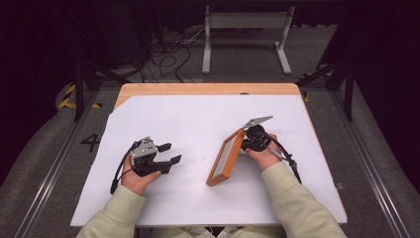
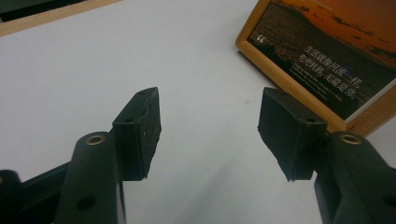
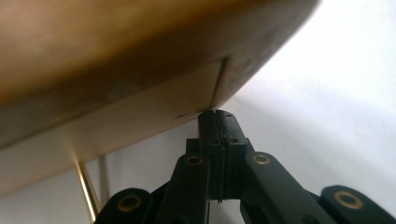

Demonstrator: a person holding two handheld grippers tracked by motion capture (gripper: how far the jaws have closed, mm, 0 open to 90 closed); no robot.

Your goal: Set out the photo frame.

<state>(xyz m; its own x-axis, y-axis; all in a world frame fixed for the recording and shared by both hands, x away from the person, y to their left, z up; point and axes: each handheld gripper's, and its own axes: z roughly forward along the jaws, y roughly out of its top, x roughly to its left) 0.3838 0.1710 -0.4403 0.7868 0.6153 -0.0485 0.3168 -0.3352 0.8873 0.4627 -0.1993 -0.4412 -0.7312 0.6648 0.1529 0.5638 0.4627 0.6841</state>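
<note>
Wooden and orange-brown, the picture frame stands tilted on one long edge on the white surface in the high view, its long axis running away from me and slightly to the right. My right claw sits at the frame's far upper corner, just beside its back face. My left claw rests well apart on the other side, pointing toward the frame's front.

From the left claw, the jaws stand wide apart with nothing between them, and the frame lies ahead and to the right, its sunset print with white lettering facing me.

From the right claw, the jaws are pressed flat together, empty, their tips touching the underside of the frame at its wooden rim. A thin brass stand leg shows lower left. I judge that the right claw is the nearer one, propping the frame from behind.
</note>
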